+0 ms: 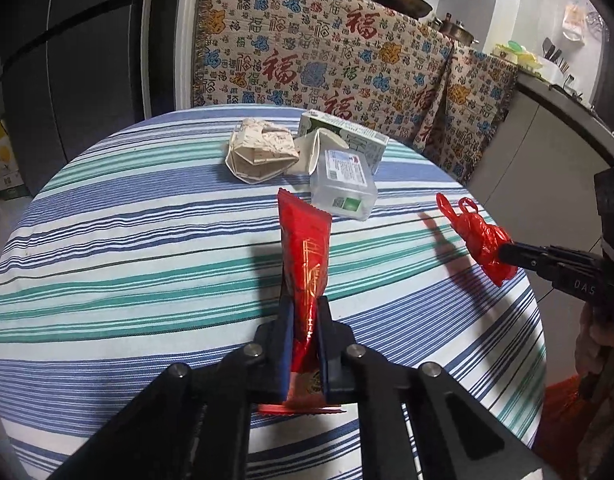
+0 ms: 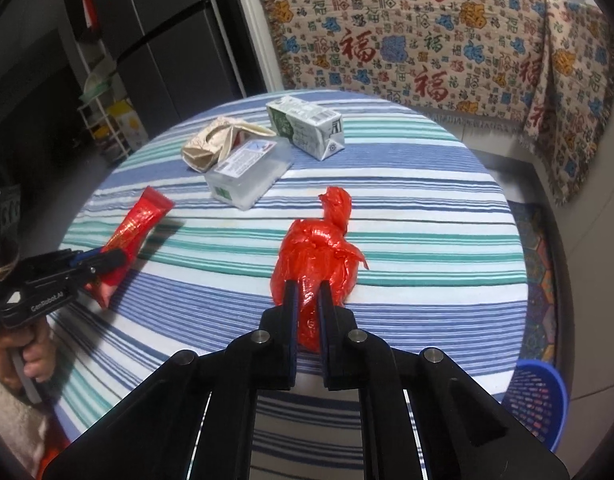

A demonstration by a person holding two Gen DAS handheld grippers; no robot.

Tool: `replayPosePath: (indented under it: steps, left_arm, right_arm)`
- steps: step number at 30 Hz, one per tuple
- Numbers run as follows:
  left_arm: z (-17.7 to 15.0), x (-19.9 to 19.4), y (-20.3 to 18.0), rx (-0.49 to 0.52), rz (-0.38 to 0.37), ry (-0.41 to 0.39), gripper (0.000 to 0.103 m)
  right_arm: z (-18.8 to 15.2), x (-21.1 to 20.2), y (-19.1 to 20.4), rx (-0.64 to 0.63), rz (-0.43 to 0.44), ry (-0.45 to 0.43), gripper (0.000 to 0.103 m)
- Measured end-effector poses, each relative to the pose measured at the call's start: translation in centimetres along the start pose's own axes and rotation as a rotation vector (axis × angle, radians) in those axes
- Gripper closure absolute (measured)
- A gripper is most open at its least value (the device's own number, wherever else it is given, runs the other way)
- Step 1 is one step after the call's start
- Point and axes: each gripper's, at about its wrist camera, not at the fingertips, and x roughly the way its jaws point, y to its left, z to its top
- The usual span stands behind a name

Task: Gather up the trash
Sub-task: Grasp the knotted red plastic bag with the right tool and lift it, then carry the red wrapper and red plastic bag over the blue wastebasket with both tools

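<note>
wrapper clamped lengthwise in left gripper, pointing toward cartons.

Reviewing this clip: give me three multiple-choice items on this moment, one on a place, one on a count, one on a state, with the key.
1. Where is the blue basket?
A. on the table
B. on the floor beside the table
C. on the counter

2. How many trash items lie ungrasped on the striped table?
A. one
B. three
C. five

3. The left hand-held gripper is:
A. open
B. shut on the red wrapper
C. out of view

Key: B, it shows below the table's edge; B, crumpled paper, milk carton, clear box; B, its fingers pinch it.
</note>
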Motion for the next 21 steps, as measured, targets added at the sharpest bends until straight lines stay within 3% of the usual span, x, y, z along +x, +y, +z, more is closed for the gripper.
replayPosePath:
  steps: [10,21]
  left_arm:
    - [-0.8,-0.5,-3.2,0.017,-0.029,0.004,0.094]
    - [-1.1,-2.1,-10.4,0.071,-0.093,0.004,0.095]
  right_arm:
    - [-0.4,-2.2,-1.3,0.023,0.003,-0.030,0.096]
    - [-2.1,-6.5,-4.5,0.061,-0.023,-0.074,0.096]
